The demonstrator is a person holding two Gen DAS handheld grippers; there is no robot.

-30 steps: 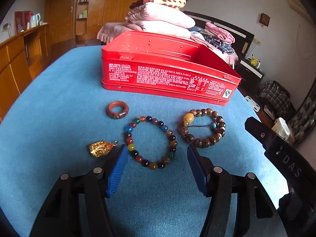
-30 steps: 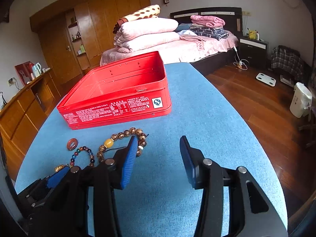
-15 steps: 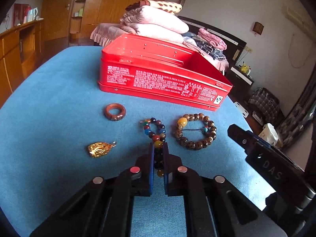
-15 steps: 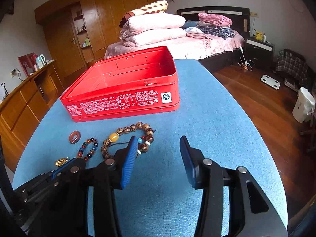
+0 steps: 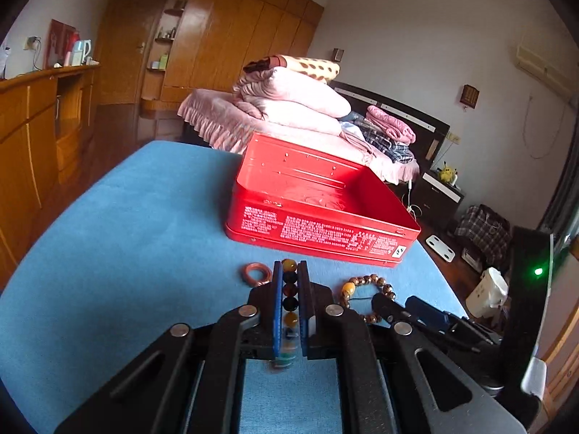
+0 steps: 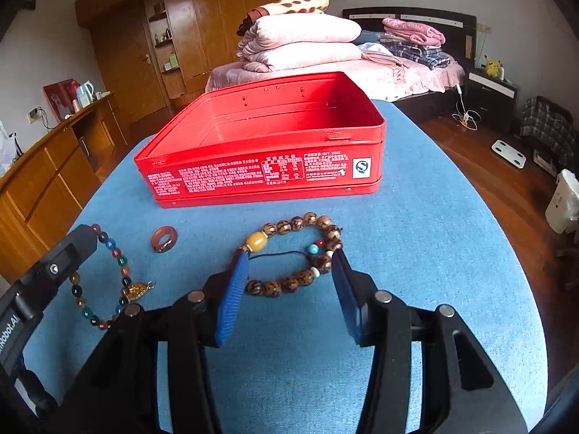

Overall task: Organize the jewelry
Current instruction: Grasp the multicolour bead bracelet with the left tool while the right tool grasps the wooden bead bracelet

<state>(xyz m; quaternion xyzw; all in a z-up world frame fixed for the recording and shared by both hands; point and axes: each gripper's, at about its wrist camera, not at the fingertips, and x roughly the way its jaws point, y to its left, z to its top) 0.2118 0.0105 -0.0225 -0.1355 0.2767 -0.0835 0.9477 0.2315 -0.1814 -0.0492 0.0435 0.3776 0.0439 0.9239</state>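
Left wrist view: the left tool (image 5: 290, 271) is clamped tight on the multicoloured bead bracelet (image 5: 290, 291), whose beads run in a line between the blue pads (image 5: 277, 311), lifted off the blue worktop (image 5: 119, 253). Just past its tips lies the reddish ring (image 5: 256, 273); to the right the brown bead bracelet (image 5: 365, 289) lies partly behind the right tool (image 5: 409, 307). Farther back sits the open red tin (image 5: 318, 209), nothing visible inside it, with a bed (image 5: 231, 123) and folded pink quilts (image 5: 296, 105) beyond.

Right wrist view: the right tool (image 6: 289, 267) stands moderately open, its jaws having just widened, straddling the near part of the brown bead bracelet (image 6: 289, 249) without pressing it as far as can be seen. Only this view shows the gold pendant (image 6: 136, 290) on the worktop (image 6: 434, 235), near the hanging loop of the multicoloured bead bracelet (image 6: 108, 275) below the left tool (image 6: 77, 240). The reddish ring (image 6: 164, 238) lies between both bracelets, in front of the red tin (image 6: 260, 166). The path from either bracelet to the tin is unobstructed.
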